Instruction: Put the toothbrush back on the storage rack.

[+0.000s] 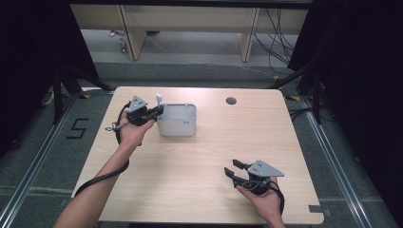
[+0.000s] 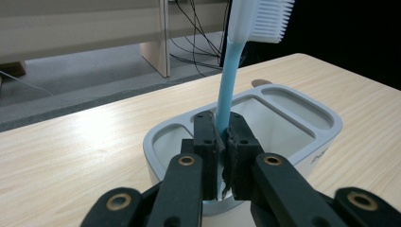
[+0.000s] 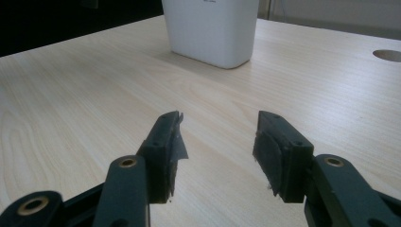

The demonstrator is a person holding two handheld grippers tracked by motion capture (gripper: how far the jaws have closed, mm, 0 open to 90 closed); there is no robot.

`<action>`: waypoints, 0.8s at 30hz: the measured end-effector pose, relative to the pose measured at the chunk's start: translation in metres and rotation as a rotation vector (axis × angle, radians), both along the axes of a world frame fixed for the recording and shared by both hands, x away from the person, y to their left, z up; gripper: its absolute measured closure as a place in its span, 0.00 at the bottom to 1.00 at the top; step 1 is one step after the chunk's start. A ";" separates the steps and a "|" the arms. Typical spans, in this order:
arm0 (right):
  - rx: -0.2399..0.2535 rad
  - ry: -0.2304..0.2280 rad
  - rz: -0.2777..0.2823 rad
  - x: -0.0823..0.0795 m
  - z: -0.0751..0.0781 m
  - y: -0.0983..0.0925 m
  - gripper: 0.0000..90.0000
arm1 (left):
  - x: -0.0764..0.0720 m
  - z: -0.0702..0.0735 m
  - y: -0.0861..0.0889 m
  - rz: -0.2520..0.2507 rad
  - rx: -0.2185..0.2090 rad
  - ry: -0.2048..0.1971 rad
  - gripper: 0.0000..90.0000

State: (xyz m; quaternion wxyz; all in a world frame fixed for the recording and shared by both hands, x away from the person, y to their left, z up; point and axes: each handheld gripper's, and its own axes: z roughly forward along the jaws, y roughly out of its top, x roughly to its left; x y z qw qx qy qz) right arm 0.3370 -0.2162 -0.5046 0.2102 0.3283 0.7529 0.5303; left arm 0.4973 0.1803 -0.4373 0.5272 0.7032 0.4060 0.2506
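You are working at a pale wooden table, and the step in hand looks like setting a toothbrush into the white compartmented holder that stands left of centre toward the far side. From the left gripper view the holder has several open wells: a small one at the near left, a large middle one and a long narrow one at the far side.

Your left gripper is pressed tight on the light blue handle of the toothbrush, which stands nearly upright with its white bristle head at the top, right over the holder's near rim. I judge the handle's lower end is at or just inside a well, though the jaws hide it.

The next move calls for lowering straight down until the handle seats, then loosening the grip without tipping the holder.

Your right gripper rests near the table's near right edge, its jaws spread and holding nothing, well apart from the holder.

Small dark print shows on the holder's side wall, too small to read.
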 end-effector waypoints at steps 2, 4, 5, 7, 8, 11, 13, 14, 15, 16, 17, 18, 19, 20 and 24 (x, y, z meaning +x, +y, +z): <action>-0.005 0.003 -0.002 0.000 0.000 0.000 0.57 | 0.002 -0.001 -0.001 -0.003 0.007 0.018 0.94; -0.003 0.012 0.000 0.000 0.000 0.000 0.57 | 0.002 -0.002 -0.002 -0.003 0.011 0.025 0.94; -0.006 0.005 -0.001 0.000 0.000 0.000 0.57 | 0.003 -0.003 -0.002 -0.005 0.009 0.037 0.94; 0.008 0.013 0.002 0.000 -0.001 0.001 0.57 | 0.004 -0.004 -0.003 -0.004 0.017 0.049 0.94; 0.008 0.013 0.002 0.000 -0.001 0.001 0.57 | 0.004 -0.004 -0.003 -0.004 0.017 0.049 0.94; 0.001 0.024 0.003 -0.001 0.000 0.001 0.57 | 0.005 -0.005 -0.003 0.000 0.017 0.061 0.94; 0.021 0.032 -0.002 -0.002 0.000 0.002 0.57 | 0.006 -0.004 -0.003 -0.001 0.018 0.066 0.94; 0.021 0.033 -0.002 -0.002 0.000 0.002 0.57 | 0.006 -0.004 -0.003 0.000 0.019 0.070 0.94; 0.017 0.033 -0.005 -0.002 0.000 0.002 0.57 | 0.006 -0.004 -0.003 0.000 0.019 0.070 0.94; 0.018 0.024 -0.001 -0.001 0.000 0.002 0.57 | 0.006 -0.004 -0.003 0.005 0.014 0.073 0.94; -0.004 0.004 -0.001 0.000 0.000 0.000 0.57 | 0.006 -0.004 -0.002 0.005 0.015 0.075 0.94; -0.003 0.004 0.000 0.000 0.000 0.000 0.57 | 0.006 -0.004 -0.002 0.006 0.015 0.076 0.94; -0.003 0.004 -0.001 0.000 0.000 0.000 0.57 | 0.006 -0.004 -0.002 0.007 0.016 0.078 0.94; -0.003 0.004 0.000 0.000 0.000 0.000 0.57 | 0.006 -0.004 -0.002 0.008 0.016 0.080 0.94; 0.002 0.001 -0.004 0.000 0.000 0.000 0.57 | 0.006 -0.005 -0.001 0.011 0.018 0.084 0.94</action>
